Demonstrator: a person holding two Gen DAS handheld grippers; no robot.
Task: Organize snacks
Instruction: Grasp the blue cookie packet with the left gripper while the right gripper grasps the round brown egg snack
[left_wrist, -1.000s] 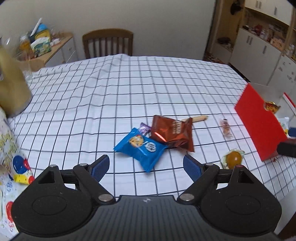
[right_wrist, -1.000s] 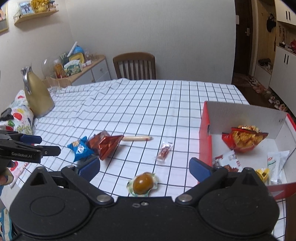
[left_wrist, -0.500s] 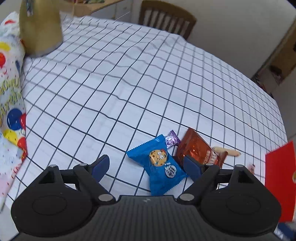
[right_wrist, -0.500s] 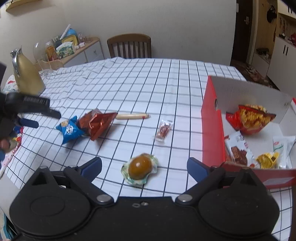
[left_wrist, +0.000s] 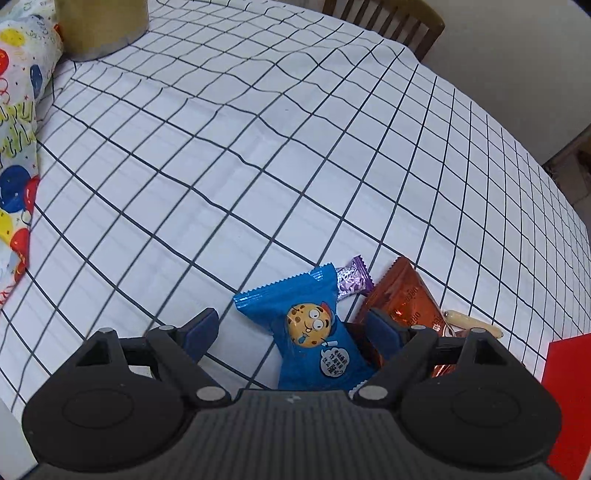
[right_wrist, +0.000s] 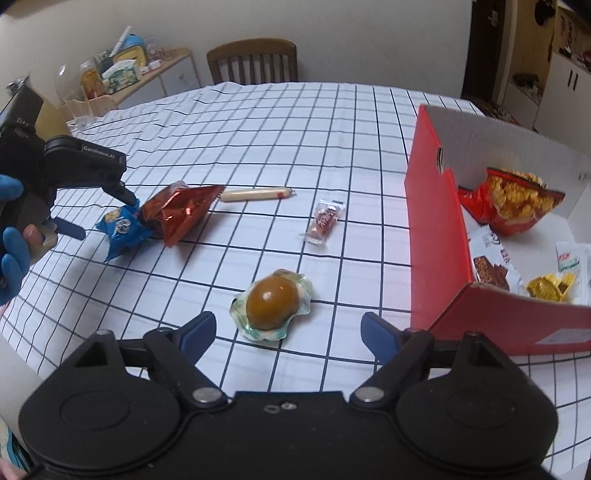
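A blue cookie packet (left_wrist: 314, 328) lies on the checked tablecloth between the open fingers of my left gripper (left_wrist: 291, 328); it also shows in the right wrist view (right_wrist: 123, 230). A brown foil packet (left_wrist: 402, 295) and a small purple candy (left_wrist: 352, 278) lie beside it. My right gripper (right_wrist: 286, 330) is open and empty just short of a wrapped brown egg (right_wrist: 273, 302). A sausage stick (right_wrist: 255, 194) and a small clear-wrapped snack (right_wrist: 325, 221) lie further off. The red box (right_wrist: 432, 229) at the right holds several snacks.
A golden jug (left_wrist: 99, 29) and a balloon-print bag (left_wrist: 16, 122) stand at the table's left side. A wooden chair (right_wrist: 253, 61) is at the far edge. A sideboard with clutter (right_wrist: 125, 74) stands by the wall.
My left gripper has come down and forward so the blue cookie packet now lies between its fingers. My right gripper has lowered a little toward the wrapped egg.
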